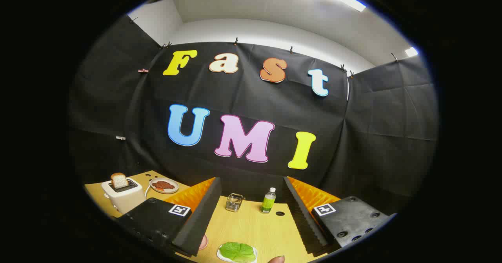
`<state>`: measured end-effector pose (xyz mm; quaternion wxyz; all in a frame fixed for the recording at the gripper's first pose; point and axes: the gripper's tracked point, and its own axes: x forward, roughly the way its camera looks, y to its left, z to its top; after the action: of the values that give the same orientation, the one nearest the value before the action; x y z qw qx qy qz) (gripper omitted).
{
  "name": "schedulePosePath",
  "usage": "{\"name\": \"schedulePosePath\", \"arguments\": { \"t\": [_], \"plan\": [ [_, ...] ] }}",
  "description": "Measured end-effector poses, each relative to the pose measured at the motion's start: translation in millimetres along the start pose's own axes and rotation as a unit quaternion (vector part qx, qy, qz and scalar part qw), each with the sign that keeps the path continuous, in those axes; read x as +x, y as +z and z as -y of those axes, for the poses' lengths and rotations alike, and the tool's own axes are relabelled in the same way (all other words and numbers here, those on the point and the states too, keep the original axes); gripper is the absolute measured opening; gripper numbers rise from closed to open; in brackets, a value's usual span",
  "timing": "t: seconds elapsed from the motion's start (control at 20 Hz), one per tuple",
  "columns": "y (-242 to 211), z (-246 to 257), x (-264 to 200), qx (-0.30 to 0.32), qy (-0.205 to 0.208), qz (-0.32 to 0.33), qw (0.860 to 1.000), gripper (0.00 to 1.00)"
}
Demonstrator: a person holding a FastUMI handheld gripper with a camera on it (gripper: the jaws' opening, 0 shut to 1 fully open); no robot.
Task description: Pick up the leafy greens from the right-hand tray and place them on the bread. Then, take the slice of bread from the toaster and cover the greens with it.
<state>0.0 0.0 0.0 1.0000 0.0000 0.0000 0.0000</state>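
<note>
Your tool [251, 216] has its fingers spread wide, and the left one covers most of a pink thing [203, 241] on the tabletop [255, 227]. The tray [223, 255] under the leafy greens [237, 251] is cut off at its near side. The slice of bread [119, 180] sits half sunk in the toaster [123, 196]. The meat on the far plate [164, 185] is too small to identify

Colours on the pale wood-grain table [255, 227]

Bright green leafy greens [237, 251] on a white tray [222, 256]; cream toaster [122, 196] holding a tan-crusted white bread slice [119, 180]; green-labelled clear bottle [268, 201]; reddish-brown food on a white plate [164, 185].
</note>
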Motion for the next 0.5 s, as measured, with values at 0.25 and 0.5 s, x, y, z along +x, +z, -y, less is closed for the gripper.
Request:
{"name": "schedulePosePath", "arguments": {
  "t": [0.25,0.5],
  "plan": [
    [0.9,-3.8,0.6,0.000,0.004,-0.001,1.000,0.98],
    [-0.8,-3.9,0.7,-0.003,0.004,-0.004,1.000,0.97]
  ]
}}
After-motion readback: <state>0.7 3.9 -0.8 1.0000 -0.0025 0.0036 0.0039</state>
